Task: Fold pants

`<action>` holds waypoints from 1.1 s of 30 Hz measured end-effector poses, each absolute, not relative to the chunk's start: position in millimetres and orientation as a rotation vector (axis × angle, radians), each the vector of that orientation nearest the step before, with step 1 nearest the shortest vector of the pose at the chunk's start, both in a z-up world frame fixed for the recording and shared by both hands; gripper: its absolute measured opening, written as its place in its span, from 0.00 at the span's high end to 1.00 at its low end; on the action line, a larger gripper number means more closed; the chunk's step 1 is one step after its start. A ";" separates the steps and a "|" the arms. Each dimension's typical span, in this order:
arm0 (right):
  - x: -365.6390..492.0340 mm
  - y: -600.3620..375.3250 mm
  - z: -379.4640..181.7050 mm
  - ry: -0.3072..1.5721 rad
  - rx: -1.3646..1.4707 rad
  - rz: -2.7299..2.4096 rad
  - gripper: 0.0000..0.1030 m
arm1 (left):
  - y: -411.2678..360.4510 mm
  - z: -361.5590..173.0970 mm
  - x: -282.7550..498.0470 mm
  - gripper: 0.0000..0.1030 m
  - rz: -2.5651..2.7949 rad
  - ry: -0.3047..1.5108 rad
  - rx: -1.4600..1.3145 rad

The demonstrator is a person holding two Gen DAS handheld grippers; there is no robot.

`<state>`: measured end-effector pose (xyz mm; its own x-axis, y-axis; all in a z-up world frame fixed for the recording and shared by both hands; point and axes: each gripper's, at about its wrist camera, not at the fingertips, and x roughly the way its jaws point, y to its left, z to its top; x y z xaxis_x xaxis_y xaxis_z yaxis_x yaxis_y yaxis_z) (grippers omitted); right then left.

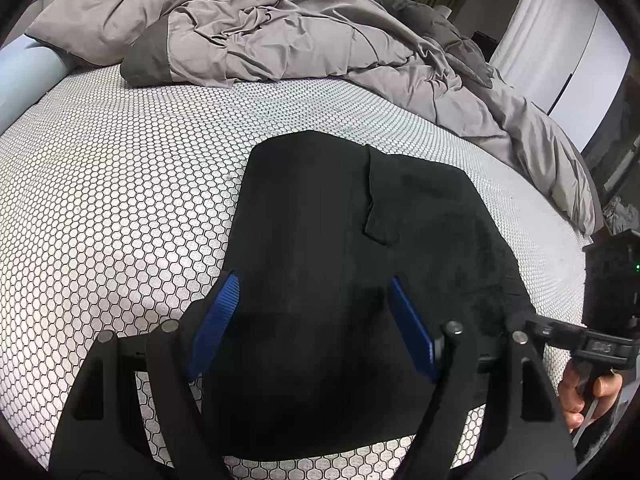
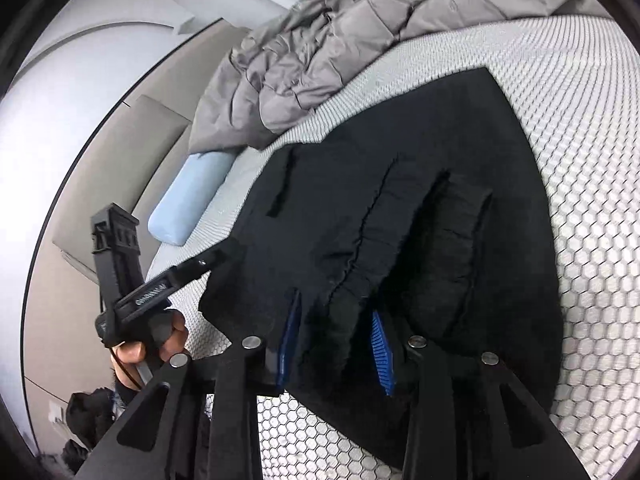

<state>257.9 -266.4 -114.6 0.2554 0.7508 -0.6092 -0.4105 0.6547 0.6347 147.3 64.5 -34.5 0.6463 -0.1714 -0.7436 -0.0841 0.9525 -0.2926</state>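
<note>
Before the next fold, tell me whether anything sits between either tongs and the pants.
Nothing visible. The left tongs hang open right over the black pants; the right tongs straddle a bunched ridge of them. The grey duvet lies farther back on the bed.

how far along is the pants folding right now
Done, by the look of it: the black pants already lie as a compact folded block on the honeycomb mattress. In hand: the left gripper and right gripper both sit open over the near edge, gripping nothing. Left: perhaps one last fold or smoothing.
</note>
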 end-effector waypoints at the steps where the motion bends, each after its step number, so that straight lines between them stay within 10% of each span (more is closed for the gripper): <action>1: 258.5 -264.9 -115.9 1.042 0.373 0.795 0.85 | 65.0 -34.3 147.4 0.28 -0.052 0.870 -0.315; 15: 231.4 -278.8 -110.0 1.026 0.175 0.626 0.90 | 80.3 -43.0 150.5 0.27 -0.028 0.906 -0.343; 21: 230.7 -312.4 -86.5 0.941 0.267 0.592 0.51 | 73.8 -46.0 153.1 0.27 -0.028 0.906 -0.336; 30: 267.8 -314.1 -125.6 1.093 0.516 0.698 0.35 | 68.2 -49.3 158.3 0.27 -0.020 0.920 -0.319; 33: 273.5 -301.4 -131.1 1.089 0.475 0.710 0.51 | 71.8 -50.9 158.6 0.27 -0.017 0.923 -0.332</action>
